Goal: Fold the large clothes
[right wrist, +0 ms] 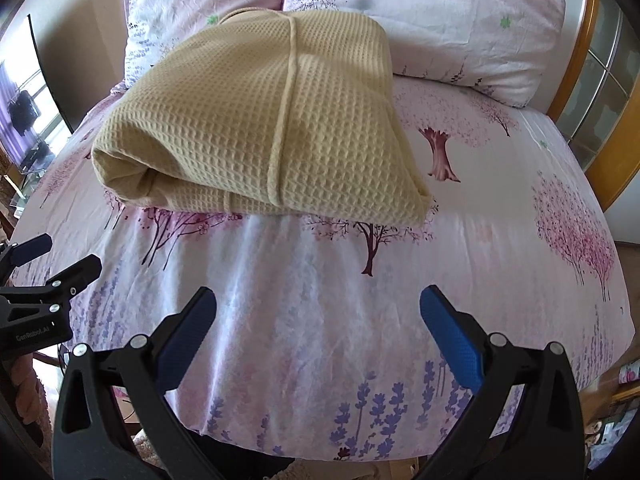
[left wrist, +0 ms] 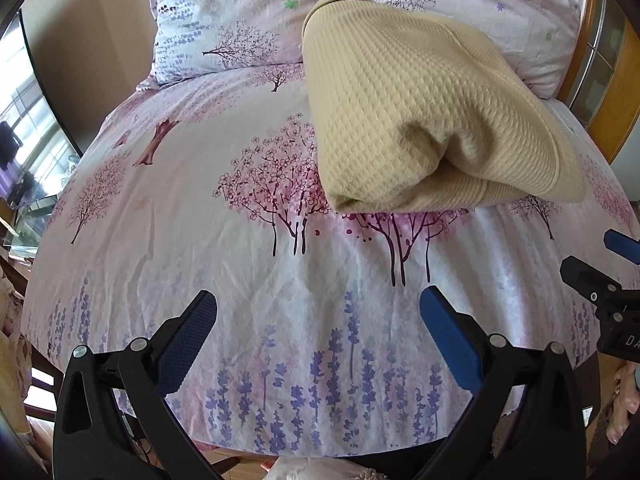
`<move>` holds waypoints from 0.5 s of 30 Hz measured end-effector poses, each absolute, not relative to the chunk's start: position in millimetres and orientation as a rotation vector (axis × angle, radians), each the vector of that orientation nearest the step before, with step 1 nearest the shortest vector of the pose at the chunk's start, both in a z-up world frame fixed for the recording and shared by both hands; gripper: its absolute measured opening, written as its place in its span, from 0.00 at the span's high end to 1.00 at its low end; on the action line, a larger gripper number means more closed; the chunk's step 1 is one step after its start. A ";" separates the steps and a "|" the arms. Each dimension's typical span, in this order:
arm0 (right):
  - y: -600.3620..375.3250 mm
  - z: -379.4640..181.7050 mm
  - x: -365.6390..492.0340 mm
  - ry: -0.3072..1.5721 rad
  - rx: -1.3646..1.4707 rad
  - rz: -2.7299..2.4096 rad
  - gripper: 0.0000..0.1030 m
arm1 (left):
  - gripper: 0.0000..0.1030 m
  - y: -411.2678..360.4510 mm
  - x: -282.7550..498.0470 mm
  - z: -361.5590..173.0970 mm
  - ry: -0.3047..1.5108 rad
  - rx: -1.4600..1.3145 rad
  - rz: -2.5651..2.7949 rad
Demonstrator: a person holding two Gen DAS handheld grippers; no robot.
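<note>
Here, both jaws wide, empty, garment [left wrist: 420,120] folded

Left tool [left wrist: 318,312] and right tool [right wrist: 318,312]: both level and side by side, facing forward, blue-padded fingers [left wrist: 188,344] spread wide with nothing between them, each tool's tip visible at the edge of the other's view.

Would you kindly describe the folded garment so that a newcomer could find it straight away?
Start at the bed with the pink tree-print sheet and look just below the two matching pillows. There lies a beige waffle-weave garment, folded into a thick bundle. It is the only plain, textured cloth on the bed, and neither gripper touches it.
</note>
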State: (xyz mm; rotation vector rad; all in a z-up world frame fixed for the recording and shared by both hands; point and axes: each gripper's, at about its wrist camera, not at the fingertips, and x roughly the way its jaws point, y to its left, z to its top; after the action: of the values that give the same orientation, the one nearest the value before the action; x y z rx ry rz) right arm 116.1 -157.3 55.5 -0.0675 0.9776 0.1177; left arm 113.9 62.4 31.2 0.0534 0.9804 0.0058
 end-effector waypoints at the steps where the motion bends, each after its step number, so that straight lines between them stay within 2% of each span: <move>1: -156.9 55.3 116.0 0.978 -0.068 0.117 0.02 | 0.01 62.3 113.9 31.1 0.981 0.055 0.005; 15: -157.2 51.8 118.3 0.990 -0.064 0.117 0.02 | 0.01 63.2 118.2 30.5 0.981 0.052 0.008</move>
State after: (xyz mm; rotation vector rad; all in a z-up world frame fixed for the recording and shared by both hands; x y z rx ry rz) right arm 118.3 -157.2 51.8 -0.0636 0.9897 0.1169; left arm 118.2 63.2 30.5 0.0520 0.9807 0.0084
